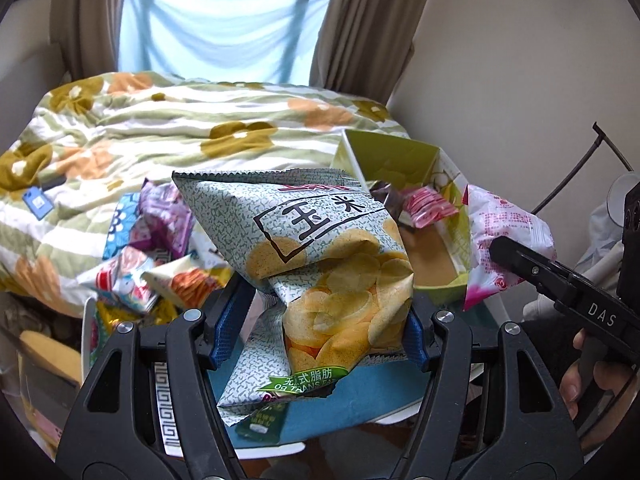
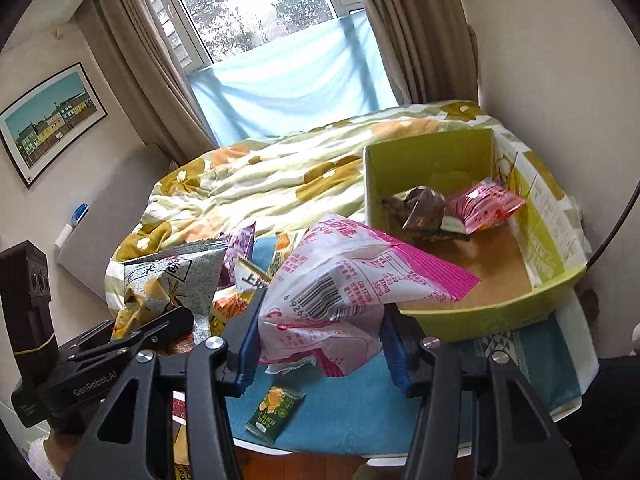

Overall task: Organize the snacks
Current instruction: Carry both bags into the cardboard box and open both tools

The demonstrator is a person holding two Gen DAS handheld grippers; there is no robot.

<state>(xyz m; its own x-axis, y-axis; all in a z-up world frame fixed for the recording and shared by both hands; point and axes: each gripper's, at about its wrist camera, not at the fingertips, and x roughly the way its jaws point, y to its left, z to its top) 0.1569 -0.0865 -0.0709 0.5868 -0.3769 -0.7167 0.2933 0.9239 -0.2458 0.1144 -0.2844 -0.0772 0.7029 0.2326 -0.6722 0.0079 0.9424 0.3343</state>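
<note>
My left gripper is shut on a grey-green bag of potato chips, held above the blue table mat. The bag also shows in the right wrist view. My right gripper is shut on a pink and white snack bag, which hangs just left of the green cardboard box. That bag also shows in the left wrist view. The box holds a dark brown packet and a red-pink packet. A pile of loose snack packets lies at the left.
A small dark green packet lies on the mat near the front edge. A bed with a flowered quilt stands right behind the table. A wall is close on the right. A dark cable runs at far right.
</note>
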